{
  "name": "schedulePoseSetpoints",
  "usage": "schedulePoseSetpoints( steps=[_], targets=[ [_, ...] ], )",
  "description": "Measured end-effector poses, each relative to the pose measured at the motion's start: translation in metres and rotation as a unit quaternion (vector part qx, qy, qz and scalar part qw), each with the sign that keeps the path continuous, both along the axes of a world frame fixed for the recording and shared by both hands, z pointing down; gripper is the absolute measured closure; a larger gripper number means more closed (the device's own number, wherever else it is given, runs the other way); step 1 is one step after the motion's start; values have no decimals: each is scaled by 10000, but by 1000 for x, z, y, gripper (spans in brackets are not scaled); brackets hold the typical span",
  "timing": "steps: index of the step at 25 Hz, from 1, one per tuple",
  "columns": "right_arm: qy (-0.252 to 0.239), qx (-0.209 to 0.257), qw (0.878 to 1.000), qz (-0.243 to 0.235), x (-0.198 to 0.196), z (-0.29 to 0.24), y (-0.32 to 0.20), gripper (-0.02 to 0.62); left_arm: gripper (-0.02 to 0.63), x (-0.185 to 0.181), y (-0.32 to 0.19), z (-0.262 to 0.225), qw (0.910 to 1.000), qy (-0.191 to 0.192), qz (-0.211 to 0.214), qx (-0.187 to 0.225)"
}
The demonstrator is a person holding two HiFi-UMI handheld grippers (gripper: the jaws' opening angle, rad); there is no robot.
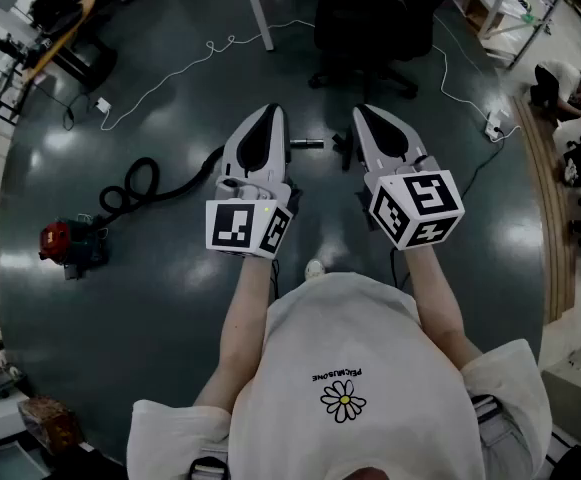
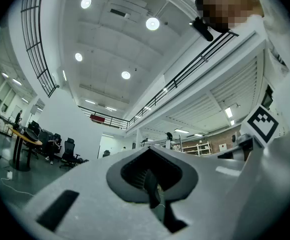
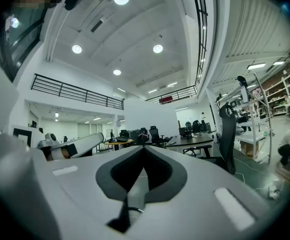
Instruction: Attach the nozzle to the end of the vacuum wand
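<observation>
White T-shirt (image 1: 345, 368) and bare forearms are filling the bottom of the head view. Both arms are reaching forward side by side, holding the left gripper (image 1: 272, 110) and the right gripper (image 1: 361, 110) well above the floor (image 1: 170, 298). The left one is tilting slightly upward, with its own view taking in mostly ceiling. The right one is sitting about level and looking across the hall. On each gripper the fingers are pressed together with nothing between them.

The task's things are lying on the floor below. A red vacuum canister (image 1: 67, 243) is standing far to the left, and its black hose (image 1: 140, 183) is looping and then running toward the left gripper. A short dark tube (image 1: 306, 144) is showing between the two gripper tips, with another dark part (image 1: 344, 150) just beside the right gripper. I cannot tell which is the wand end and which is the nozzle.

Judging from this, the attaching is not yet under way and the step in hand is the approach. Doing it well means:
- lowering both grippers and spreading the fingers before contact
- taking the wand close to its open end with one gripper and the nozzle by its neck with the other
- lining up the two axes first, then pushing straight in rather than at an angle, so the joint seats and the hose is not dragging the wand aside
</observation>
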State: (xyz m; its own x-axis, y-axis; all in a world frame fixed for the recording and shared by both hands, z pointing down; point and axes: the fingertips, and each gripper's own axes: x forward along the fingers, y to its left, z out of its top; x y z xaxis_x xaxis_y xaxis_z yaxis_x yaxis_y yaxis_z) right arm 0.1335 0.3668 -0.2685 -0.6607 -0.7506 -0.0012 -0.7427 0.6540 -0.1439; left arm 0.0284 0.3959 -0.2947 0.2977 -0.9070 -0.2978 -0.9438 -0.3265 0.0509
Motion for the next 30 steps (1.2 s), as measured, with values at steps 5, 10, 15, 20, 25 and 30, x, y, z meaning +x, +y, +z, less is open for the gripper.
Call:
schedulePoseSetpoints(
  steps=[5,10,15,20,25,30],
  targets=[
    [70,41,10000,29,-5,-1,-3,589,606,-3,-3,3,10000,-33,32,-41],
    [131,18,9999,27,-11,6,-6,589,606,-13,-6,7,10000,31,-1,-60],
    [107,-40,9999,-103,-20,9,-10,589,606,-27,-12,12,9998,136,-29,-109],
    [-181,-170,9995,-192,-34,11,-19,589,606,-48,-19,21,9996,229,-45,-164],
    [-205,-529,9980,-280,-58,27,-31,588,606,-82,-25,30,9991,346,-113,-221],
    [54,-738,9973,10,-60,49,-37,588,606,-113,-30,57,9973,508,-71,-520]
  ],
)
